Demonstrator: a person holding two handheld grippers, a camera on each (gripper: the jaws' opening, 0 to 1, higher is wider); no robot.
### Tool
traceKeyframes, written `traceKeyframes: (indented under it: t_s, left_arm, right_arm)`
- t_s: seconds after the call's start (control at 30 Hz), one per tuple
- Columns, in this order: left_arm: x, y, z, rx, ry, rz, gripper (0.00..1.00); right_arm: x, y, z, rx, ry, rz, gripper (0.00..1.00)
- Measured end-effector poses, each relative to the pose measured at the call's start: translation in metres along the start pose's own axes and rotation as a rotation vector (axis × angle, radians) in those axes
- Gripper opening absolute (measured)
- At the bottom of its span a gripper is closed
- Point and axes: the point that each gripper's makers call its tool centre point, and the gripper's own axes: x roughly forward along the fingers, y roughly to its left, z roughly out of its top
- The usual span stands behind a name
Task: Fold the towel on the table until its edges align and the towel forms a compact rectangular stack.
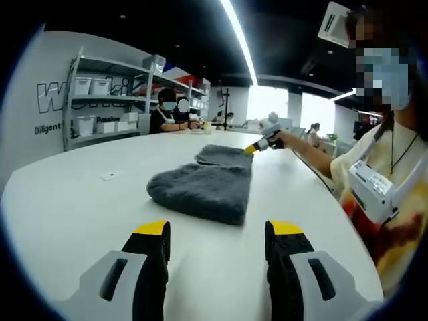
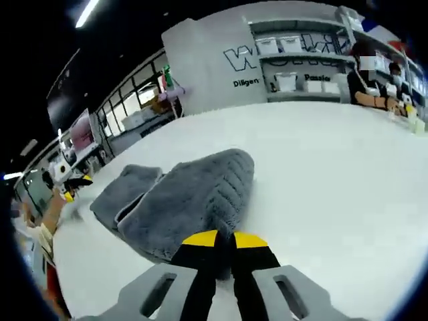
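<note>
the grey towel (image 1: 204,184) lies partly folded on the white table (image 1: 73,207), bunched into a thick fold with a thinner flap trailing off it. in the left gripper view it sits at about 12 o'clock from the left gripper (image 1: 217,244), well apart from the yellow tips, its long axis running away from the camera toward the far flap. that gripper's jaws stand wide apart with nothing between them and only bare tabletop under them.

in the right gripper view the towel (image 2: 187,197) starts right at the tips of the right gripper (image 2: 224,239) and stretches away toward 11 o'clock, the thin flap lying at about 9 o'clock. the jaws are drawn together with the yellow tips meeting at the towel's near edge; they appear to pinch that edge, though the cloth between them is hidden.

in the left gripper view a second gripper (image 1: 262,144) held by a hand (image 1: 277,138) works at the towel's far corner, at about 1 o'clock.

judging from this, the right gripper is the one on the cloth and the left is the free one. the fold is not yet a neat rectangle: edges are uneven and the flap sticks out. the next move likely depends on carrying the pinched edge along the long axis over the flap, and the left would need to close the gap first.
</note>
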Motion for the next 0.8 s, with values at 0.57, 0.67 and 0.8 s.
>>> traceKeyframes:
  t_s: [0.57,0.67,0.8]
  left_arm:
    - [-0.002,-0.001,0.0,0.006,0.001,-0.002,0.56]
    - [-0.003,0.0,0.001,0.006,-0.001,-0.003,0.56]
    - [-0.002,-0.002,-0.001,0.003,0.002,-0.006,0.55]
  right_arm:
    - [-0.033,0.062,0.105,-0.752,-0.088,-0.263,0.01]
    - [-0.033,0.09,0.118,-0.872,-0.097,-0.285,0.01]
    - [-0.03,0.124,0.125,-0.954,-0.111,-0.273,0.02]
